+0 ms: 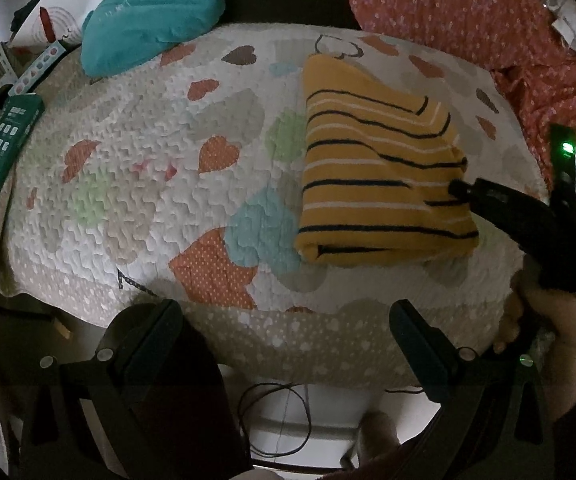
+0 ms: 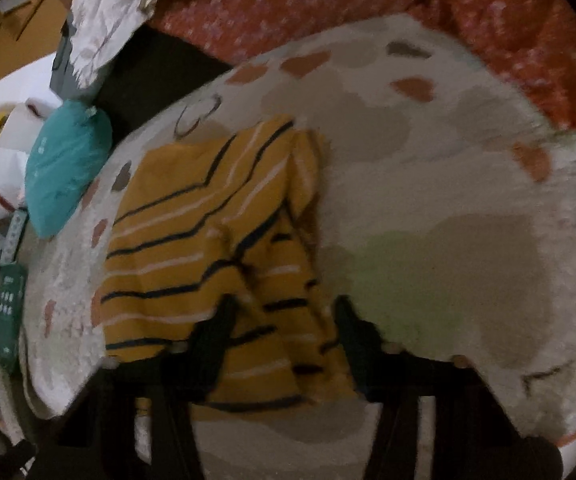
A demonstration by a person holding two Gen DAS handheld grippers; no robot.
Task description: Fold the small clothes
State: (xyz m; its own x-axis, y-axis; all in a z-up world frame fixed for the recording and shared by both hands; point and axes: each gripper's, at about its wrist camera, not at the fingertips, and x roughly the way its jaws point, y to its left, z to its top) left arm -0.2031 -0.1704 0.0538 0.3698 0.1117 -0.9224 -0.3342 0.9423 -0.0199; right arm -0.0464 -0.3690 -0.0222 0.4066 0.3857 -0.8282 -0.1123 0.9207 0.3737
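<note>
A small mustard-yellow garment with black and white stripes (image 1: 375, 168) lies folded on a heart-patterned quilt (image 1: 148, 184). My left gripper (image 1: 286, 320) is open and empty, hovering over the quilt's near edge, away from the garment. My right gripper (image 2: 284, 320) is open, its fingers standing on either side of the garment's near right edge (image 2: 208, 248); the view is blurred. In the left wrist view the right gripper's dark body (image 1: 519, 220) reaches the garment's right side.
A teal pouch (image 1: 152, 12) lies at the quilt's far left corner. A green box (image 1: 0, 152) sits off the left edge. Red flowered fabric (image 1: 467, 12) lies along the far and right sides. A black cable loops below the quilt's near edge (image 1: 276, 420).
</note>
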